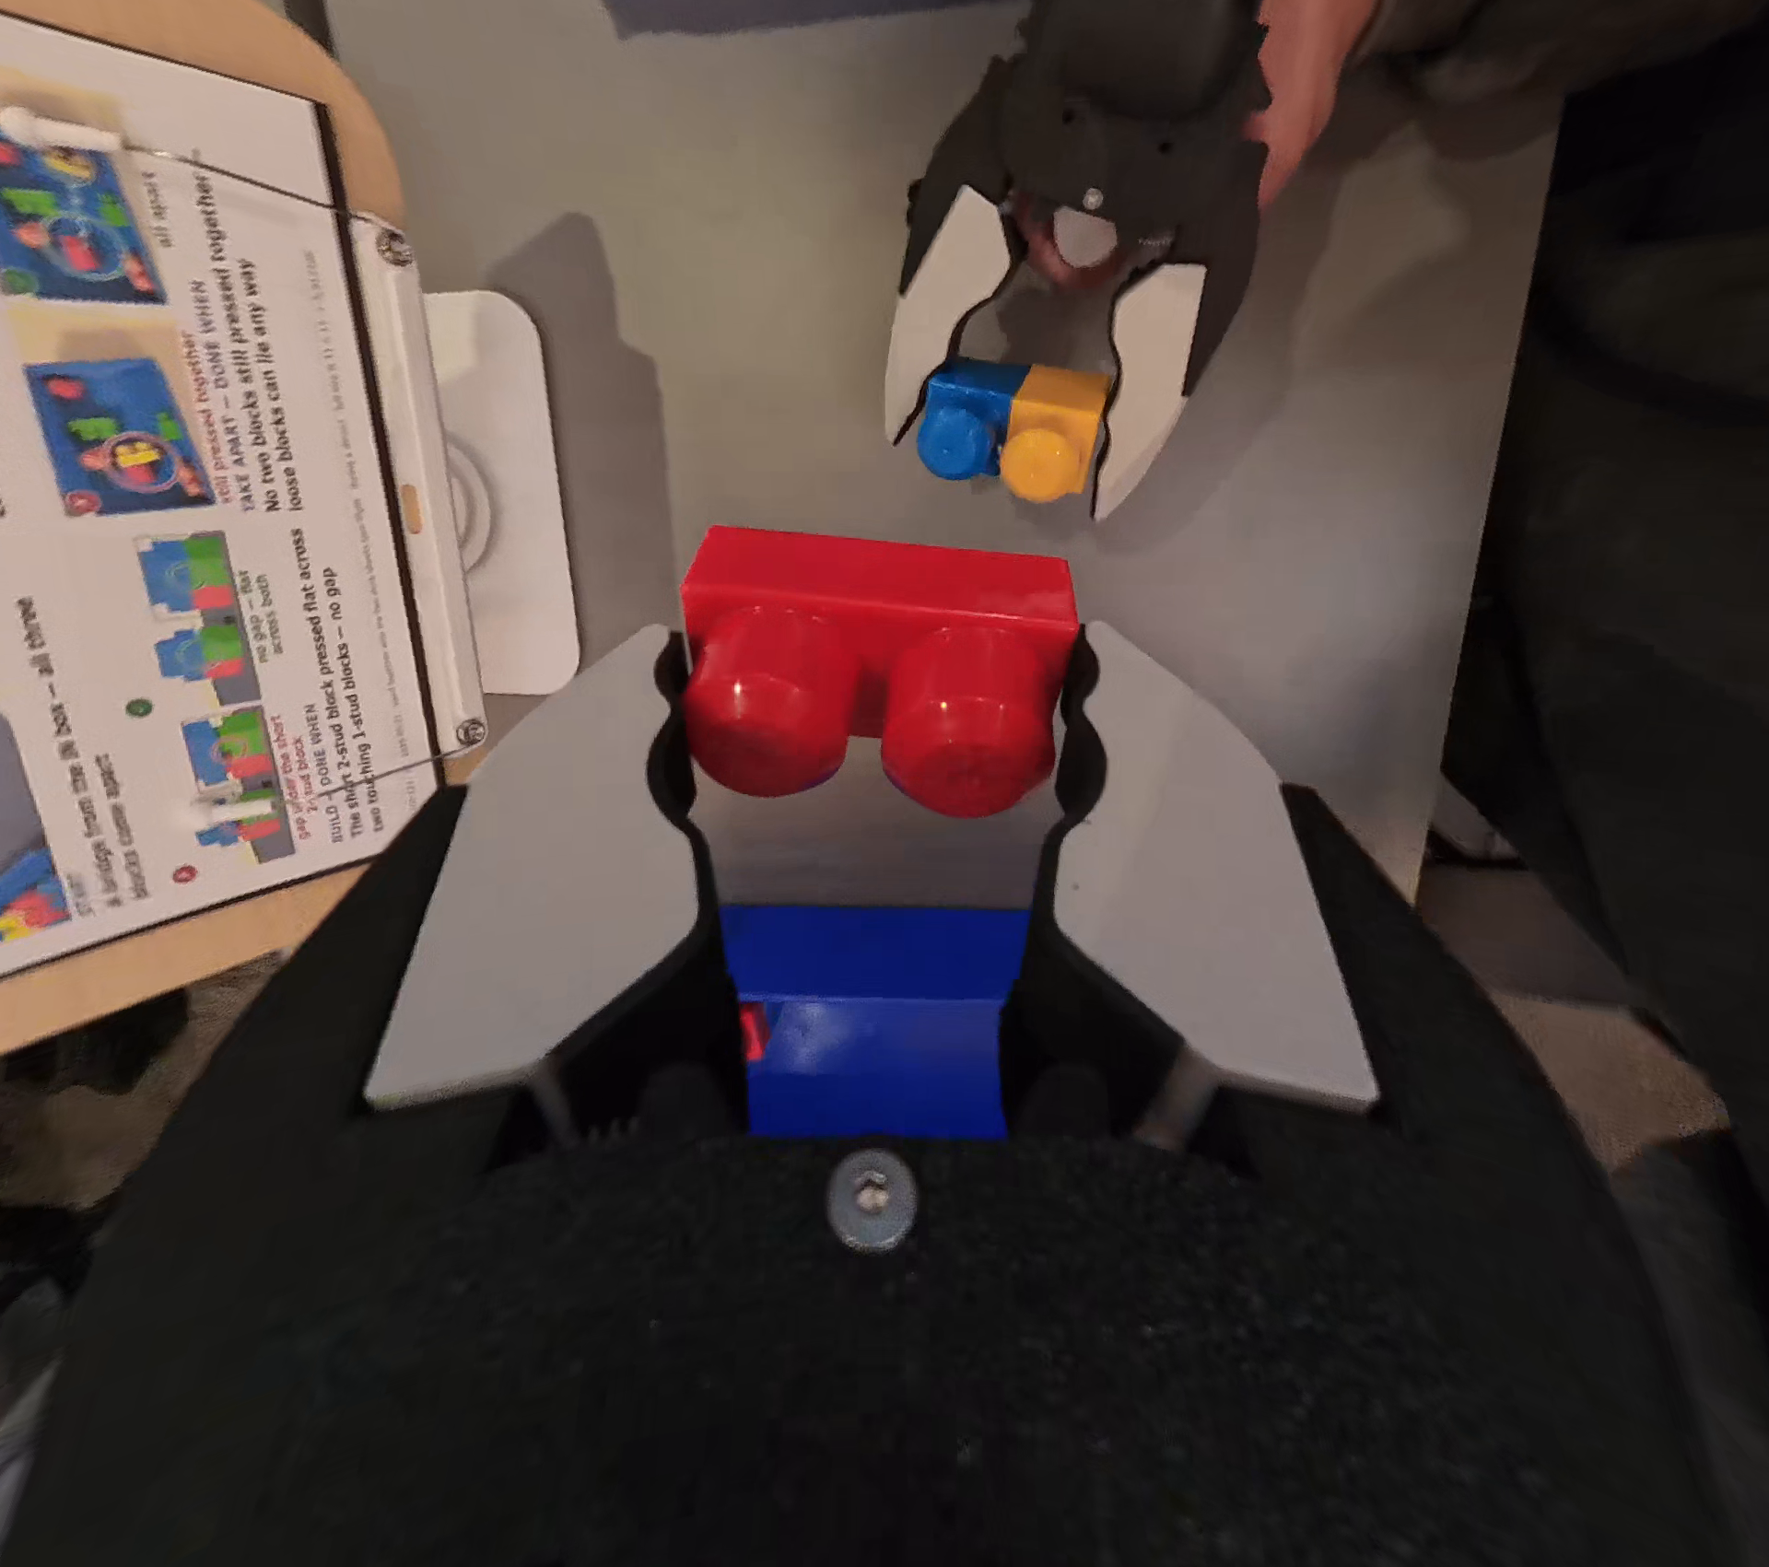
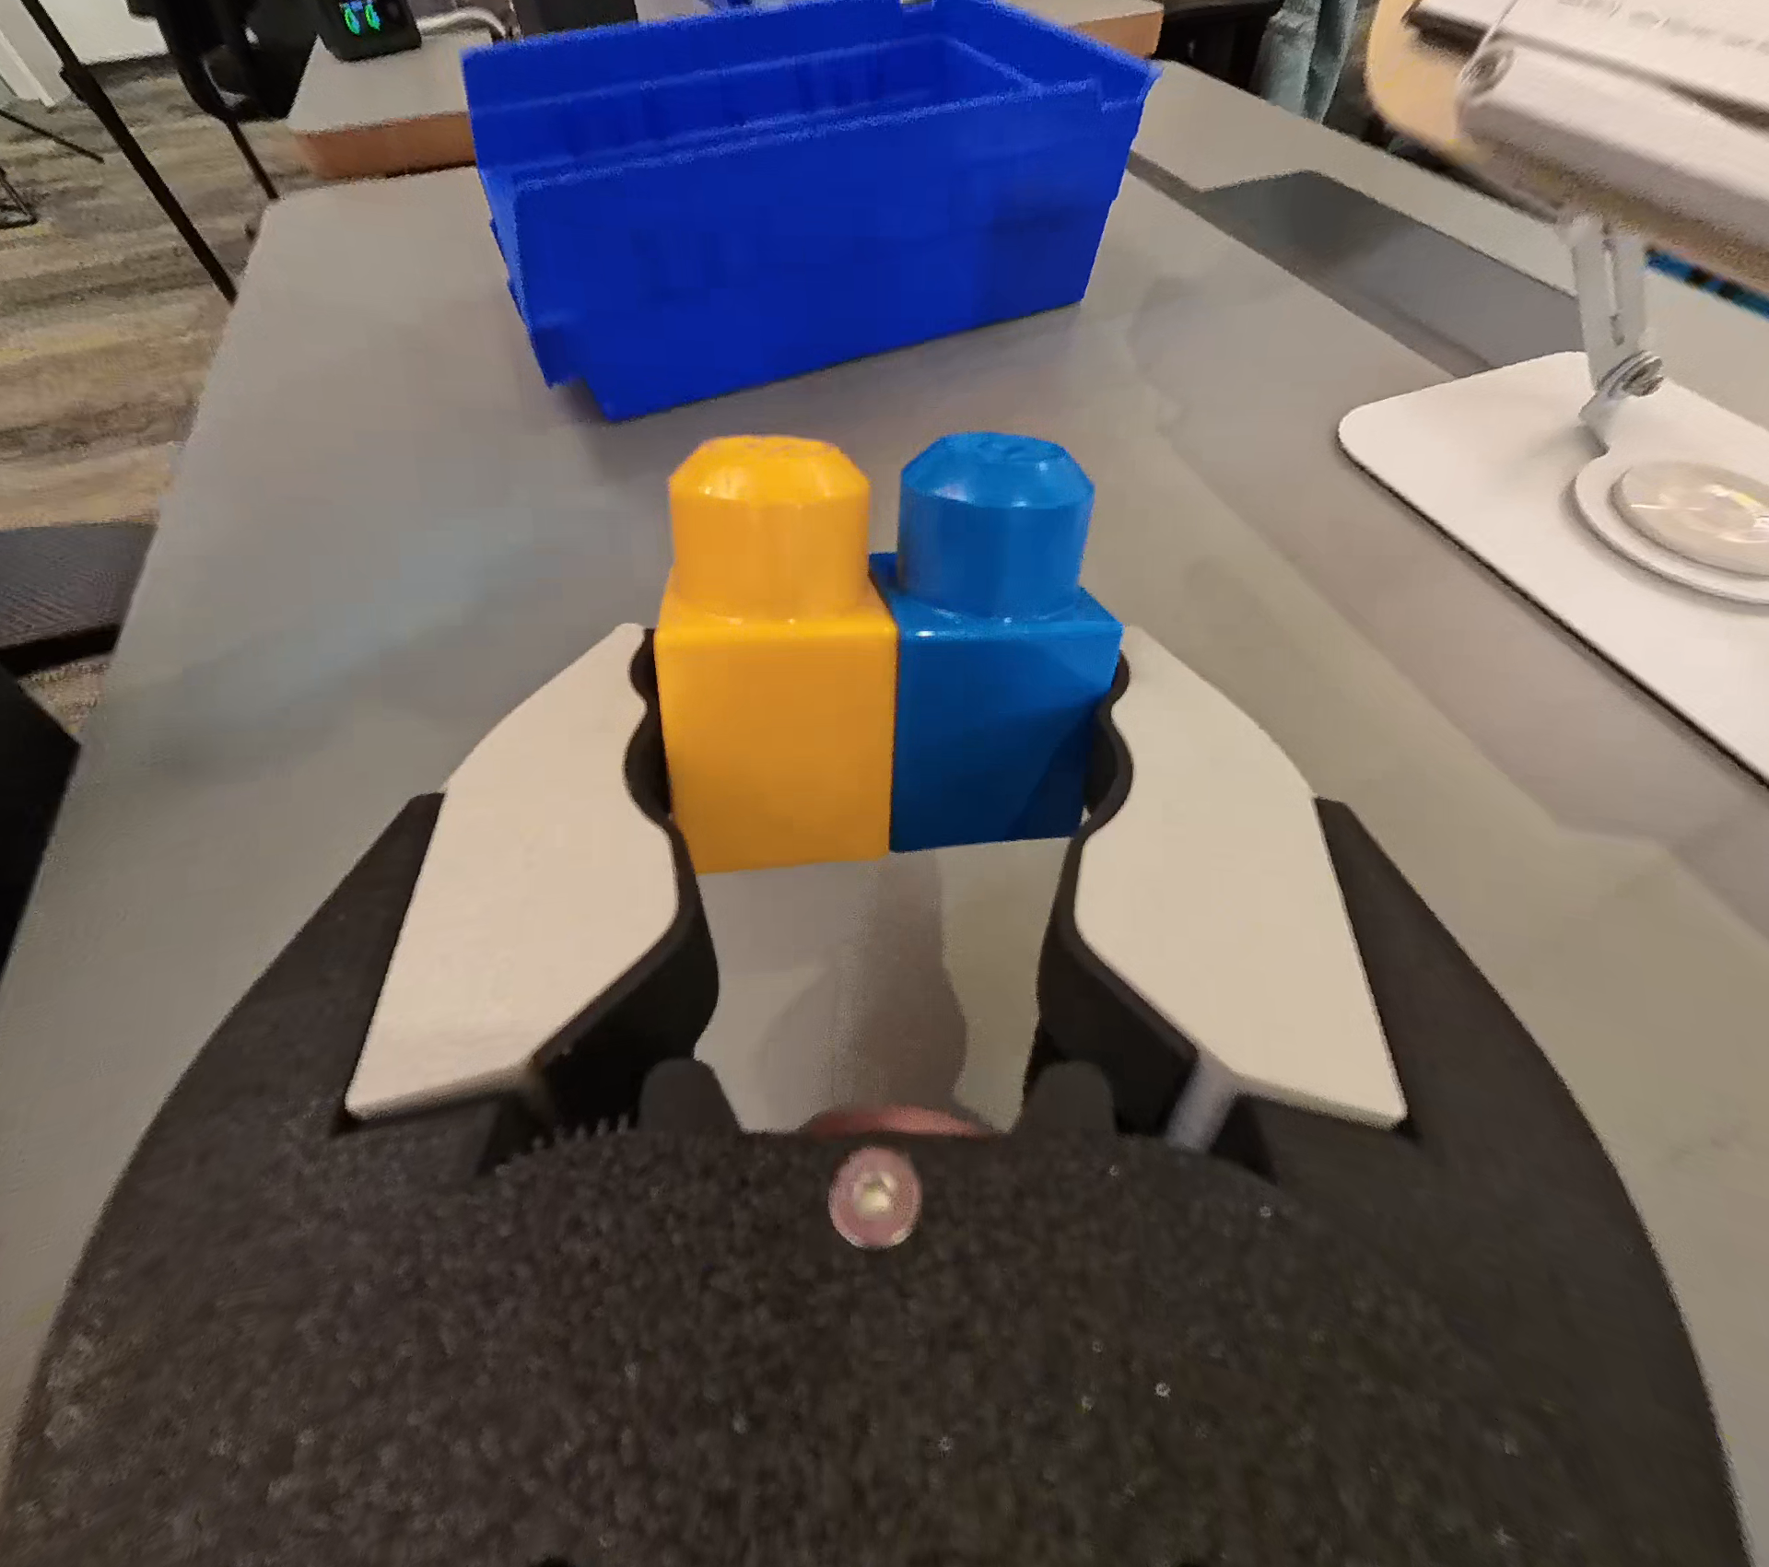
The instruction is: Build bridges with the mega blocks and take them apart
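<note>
My left gripper (image 1: 876,698) is shut on a red two-stud block (image 1: 876,640), studs pointing toward the camera, held above the grey table. My right gripper (image 2: 885,717) is shut on a yellow one-stud block (image 2: 775,717) and a blue one-stud block (image 2: 1000,717) pressed side by side, studs up. In the left wrist view the right gripper (image 1: 1010,430) shows farther off, holding the blue block (image 1: 967,416) and the yellow block (image 1: 1053,425), up and to the right of the red block. A person's hand (image 1: 1311,47) holds that gripper.
A blue bin (image 2: 804,229) stands on the grey table (image 2: 383,564) ahead of the right gripper; more blue bins sit behind. An instruction sheet on a white stand (image 1: 191,468) is at the left; its white base (image 2: 1579,506) lies at the right. People sit at the far tables. The grippers' ends are close to 20 centimetres from one another.
</note>
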The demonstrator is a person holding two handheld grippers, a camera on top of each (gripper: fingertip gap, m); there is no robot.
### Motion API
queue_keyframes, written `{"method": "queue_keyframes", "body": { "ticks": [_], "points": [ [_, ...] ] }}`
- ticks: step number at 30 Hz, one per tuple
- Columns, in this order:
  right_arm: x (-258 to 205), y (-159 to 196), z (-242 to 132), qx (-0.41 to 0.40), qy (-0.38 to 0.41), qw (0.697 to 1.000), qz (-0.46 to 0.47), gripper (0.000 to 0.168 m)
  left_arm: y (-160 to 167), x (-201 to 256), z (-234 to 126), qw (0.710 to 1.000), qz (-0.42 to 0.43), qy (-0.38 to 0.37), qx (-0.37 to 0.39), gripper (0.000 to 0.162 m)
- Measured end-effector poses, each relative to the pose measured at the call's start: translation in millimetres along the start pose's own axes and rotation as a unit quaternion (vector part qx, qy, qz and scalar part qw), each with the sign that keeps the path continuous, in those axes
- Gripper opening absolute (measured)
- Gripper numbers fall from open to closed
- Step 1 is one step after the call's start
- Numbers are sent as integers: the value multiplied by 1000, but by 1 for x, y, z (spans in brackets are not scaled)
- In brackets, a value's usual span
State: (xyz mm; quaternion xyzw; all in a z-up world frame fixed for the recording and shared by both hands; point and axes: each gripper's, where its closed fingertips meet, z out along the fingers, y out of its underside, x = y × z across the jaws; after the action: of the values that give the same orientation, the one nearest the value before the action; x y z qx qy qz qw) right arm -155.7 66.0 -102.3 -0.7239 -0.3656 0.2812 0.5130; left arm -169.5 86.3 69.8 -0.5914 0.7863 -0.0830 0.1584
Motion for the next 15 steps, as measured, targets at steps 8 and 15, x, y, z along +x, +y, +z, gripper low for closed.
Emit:
{"method": "queue_keyframes", "body": {
  "ticks": [8,15],
  "points": [
    [-14,-46,-103,32,89,994,52,85,42,39,70,944,-226,-105,216,74],
    [109,38,-289,-217,408,867,188,83,35,110,120,845,-366,19,389,74]
  ]
}}
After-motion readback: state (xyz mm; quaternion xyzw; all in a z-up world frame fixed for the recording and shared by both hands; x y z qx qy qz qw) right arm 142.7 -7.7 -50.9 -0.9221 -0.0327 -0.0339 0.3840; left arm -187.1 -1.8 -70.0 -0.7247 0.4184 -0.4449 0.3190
